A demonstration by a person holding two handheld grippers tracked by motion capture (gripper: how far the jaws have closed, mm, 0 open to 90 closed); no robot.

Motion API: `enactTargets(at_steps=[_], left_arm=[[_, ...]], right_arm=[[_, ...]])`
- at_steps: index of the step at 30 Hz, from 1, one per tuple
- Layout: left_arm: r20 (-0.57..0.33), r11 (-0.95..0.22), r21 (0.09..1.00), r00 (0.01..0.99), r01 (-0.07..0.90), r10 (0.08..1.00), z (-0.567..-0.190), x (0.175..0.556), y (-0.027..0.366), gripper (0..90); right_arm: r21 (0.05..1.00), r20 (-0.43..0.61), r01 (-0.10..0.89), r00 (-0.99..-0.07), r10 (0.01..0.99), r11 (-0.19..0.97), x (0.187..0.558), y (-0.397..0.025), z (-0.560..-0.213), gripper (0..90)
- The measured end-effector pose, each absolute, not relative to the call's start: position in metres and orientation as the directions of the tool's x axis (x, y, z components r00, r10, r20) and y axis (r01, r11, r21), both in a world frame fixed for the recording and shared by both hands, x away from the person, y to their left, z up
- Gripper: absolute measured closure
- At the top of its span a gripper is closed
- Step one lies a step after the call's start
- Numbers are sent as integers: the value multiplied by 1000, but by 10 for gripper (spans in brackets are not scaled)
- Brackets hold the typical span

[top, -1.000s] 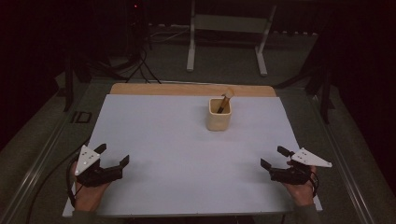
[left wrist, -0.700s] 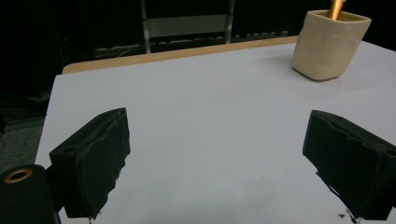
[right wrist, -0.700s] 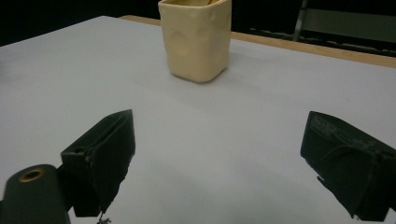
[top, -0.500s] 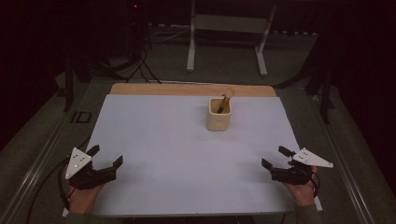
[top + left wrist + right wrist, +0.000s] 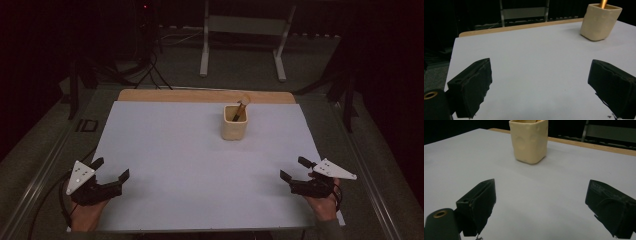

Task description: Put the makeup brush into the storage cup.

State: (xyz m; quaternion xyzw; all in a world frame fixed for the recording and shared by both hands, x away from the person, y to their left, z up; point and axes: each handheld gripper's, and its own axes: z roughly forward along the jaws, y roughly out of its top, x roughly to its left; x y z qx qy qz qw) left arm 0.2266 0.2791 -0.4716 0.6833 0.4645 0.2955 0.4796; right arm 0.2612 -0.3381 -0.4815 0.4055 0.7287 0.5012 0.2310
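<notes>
A cream square cup (image 5: 234,122) stands toward the back of the white table sheet (image 5: 200,165), right of centre, with a brown-handled tool (image 5: 240,109) leaning in it. The same cup (image 5: 600,22) sits far off at the upper right in the left gripper view, and the cup (image 5: 529,140) lies ahead at top centre in the right gripper view. My left gripper (image 5: 111,168) rests open at the sheet's front left corner, nothing between its jaws. At the front right my right gripper (image 5: 294,169) is open and holds nothing.
A wooden board edge (image 5: 205,96) runs along the back of the sheet. A small dark object (image 5: 88,125) lies off the sheet at the left. A metal stand (image 5: 242,30) and cables (image 5: 145,75) are on the floor behind the table.
My left gripper has drawn back toward the front left corner of the sheet. The right gripper has stayed nearly still. The cup has not moved.
</notes>
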Motion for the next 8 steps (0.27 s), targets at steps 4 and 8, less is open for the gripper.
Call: enactTargets(at_steps=[4,8], left_arm=[[-42,-112,927,396,357,917,-472,227,278,30],[-41,-111,929,394,354,918,-471,227,279,22]], right_arm=[[918,71,359,-565,822,168,261,-338,-482,97],[919,71,358,-565,822,167,261,-339,-481,97]])
